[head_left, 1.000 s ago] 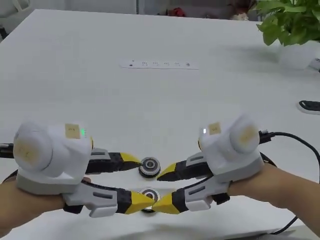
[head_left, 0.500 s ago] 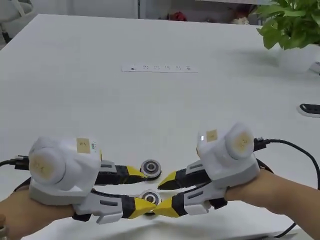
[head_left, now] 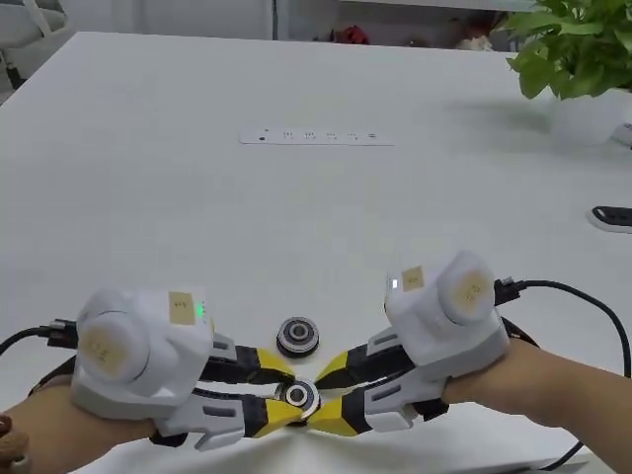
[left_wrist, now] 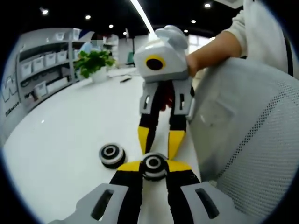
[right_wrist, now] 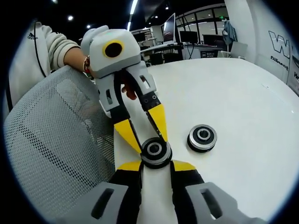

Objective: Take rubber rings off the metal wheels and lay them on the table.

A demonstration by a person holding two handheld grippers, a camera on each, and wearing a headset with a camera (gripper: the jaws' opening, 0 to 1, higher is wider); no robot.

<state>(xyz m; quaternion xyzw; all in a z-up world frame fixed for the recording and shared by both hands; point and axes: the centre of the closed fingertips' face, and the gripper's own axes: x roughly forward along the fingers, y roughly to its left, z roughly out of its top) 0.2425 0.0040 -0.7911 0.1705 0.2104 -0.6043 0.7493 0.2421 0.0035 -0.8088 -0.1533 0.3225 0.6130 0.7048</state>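
Presently:
- The near wheel (head_left: 297, 396) is found at the front edge of the table (head_left: 296, 227), flat on its side, with the two tools meeting over it from opposite sides.
- The left gripper (head_left: 284, 392) is brought in from the left. In its own view the yellow tips are seen pressed to either side of the wheel, so it is judged to be pinching it.
- The right gripper (head_left: 321, 393) is brought in from the right. Its tips are likewise drawn in against the wheel's flanks, and a pinch on the same wheel is judged.
- The head-on approach is read as a division of labour: the metal body is steadied by one tool so that the rubber ring (right_wrist: 167, 154) can be worked off by the other. Which tool is meant for which part cannot be told.
- The ring is seen seated round the wheel as a dark outer band; no part of it is lifted off.
- The far wheel (head_left: 297, 336) is left lying just behind the grippers, apart from them, its dark band also in place. No loose ring is noted on the table.
- A mesh chair back (right_wrist: 51, 135) is noted close behind the table edge.
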